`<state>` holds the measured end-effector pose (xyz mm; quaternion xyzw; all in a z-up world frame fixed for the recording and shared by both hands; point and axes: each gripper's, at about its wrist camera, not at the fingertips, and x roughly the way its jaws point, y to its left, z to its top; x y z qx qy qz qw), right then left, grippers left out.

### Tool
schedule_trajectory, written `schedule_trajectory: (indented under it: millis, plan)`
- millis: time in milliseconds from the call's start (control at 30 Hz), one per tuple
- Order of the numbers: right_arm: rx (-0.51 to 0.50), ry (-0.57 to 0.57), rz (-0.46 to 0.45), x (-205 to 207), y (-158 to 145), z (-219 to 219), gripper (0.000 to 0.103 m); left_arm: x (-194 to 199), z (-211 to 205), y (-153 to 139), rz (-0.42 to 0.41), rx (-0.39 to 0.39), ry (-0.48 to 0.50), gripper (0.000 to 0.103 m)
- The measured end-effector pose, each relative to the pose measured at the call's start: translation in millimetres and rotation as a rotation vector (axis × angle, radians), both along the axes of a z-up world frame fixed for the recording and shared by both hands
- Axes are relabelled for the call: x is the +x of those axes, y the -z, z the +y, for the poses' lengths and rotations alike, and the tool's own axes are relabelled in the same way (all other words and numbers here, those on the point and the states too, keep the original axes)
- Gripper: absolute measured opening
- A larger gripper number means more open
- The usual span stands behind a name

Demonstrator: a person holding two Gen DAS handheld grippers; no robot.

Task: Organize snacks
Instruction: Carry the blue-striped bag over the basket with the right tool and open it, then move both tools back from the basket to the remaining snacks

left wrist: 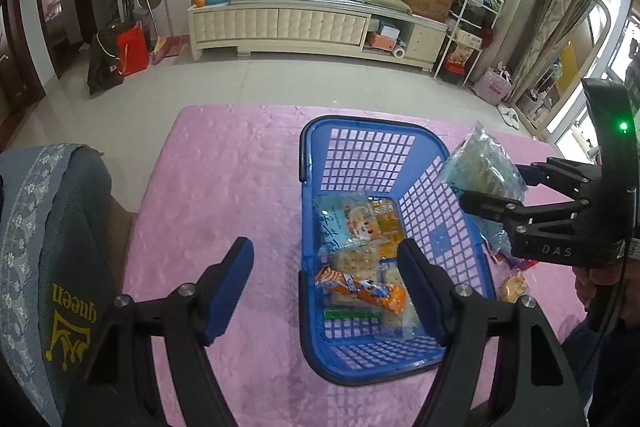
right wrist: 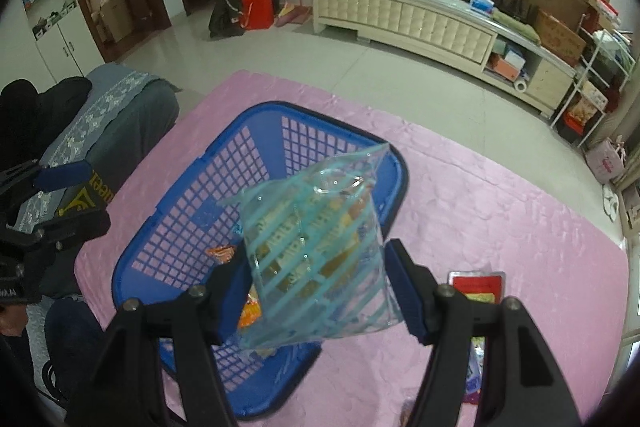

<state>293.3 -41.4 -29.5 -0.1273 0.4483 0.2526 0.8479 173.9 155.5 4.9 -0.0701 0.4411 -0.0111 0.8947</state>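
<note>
While the person worked over the pink-covered bench (left wrist: 224,187), the left gripper (left wrist: 326,291) hung with its fingers (left wrist: 230,287) spread wide and nothing between them, poised above the near end of the blue basket (left wrist: 316,139). Inside the basket lay an orange snack stick (left wrist: 360,291), cracker packs (left wrist: 356,261) and a pale packet with a cartoon face (left wrist: 348,223), piled loosely. Further right, the right gripper (right wrist: 318,291) held a clear, teal-striped snack bag (right wrist: 316,251) by its lower part, fingers set apart by the bag's width and pressing its sides, over the basket's right-hand wall. Beyond that, a red packet (right wrist: 478,287) and a small yellow-filled packet (left wrist: 514,287) waited on the cloth.

To do this step well, I judged the bag should be carried fully past the rim and lowered close to the pile before letting go, since the soft film could snag on the lattice wall or slide out.

What the striped bag contained was hard to read through the film. The right gripper's arms hid the loose snacks behind them, and the basket's near corner was cut off by the left fingers.
</note>
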Motion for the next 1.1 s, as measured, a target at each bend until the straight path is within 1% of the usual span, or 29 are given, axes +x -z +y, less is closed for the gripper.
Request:
schedule_trajectory:
  millis: [133, 267, 400, 500, 600, 667, 733, 800, 1100]
  plan:
    - [-0.003, 0.009, 0.015, 13, 9, 8, 0.069, 14, 0, 6, 0.012, 0.005, 0.009, 0.072]
    - [-0.037, -0.001, 0.016, 23, 18, 16, 0.069, 26, 7, 11, 0.019, -0.002, 0.006, 0.072]
    - [-0.105, -0.016, -0.008, 33, 26, 29, 0.069, 36, 14, 18, 0.031, -0.023, -0.012, 0.072]
    - [-0.146, -0.007, -0.023, 40, 30, 35, 0.071, 40, 15, 22, 0.039, -0.033, -0.019, 0.072]
    - [-0.213, -0.003, -0.034, 42, 38, 39, 0.078, 39, 14, 22, 0.030, -0.031, -0.016, 0.072]
    - [-0.215, 0.018, -0.067, 41, 37, 35, 0.093, 37, 12, 20, 0.021, -0.009, -0.013, 0.072]
    - [-0.203, 0.037, -0.083, 39, 32, 29, 0.099, 36, 8, 19, 0.020, 0.009, -0.011, 0.072]
    - [-0.177, 0.039, -0.074, 36, 27, 25, 0.099, 34, 5, 18, 0.023, 0.017, -0.008, 0.072]
    - [-0.082, 0.063, -0.039, 5, 4, -3, 0.099, 18, -10, 5, 0.002, 0.006, 0.013, 0.072]
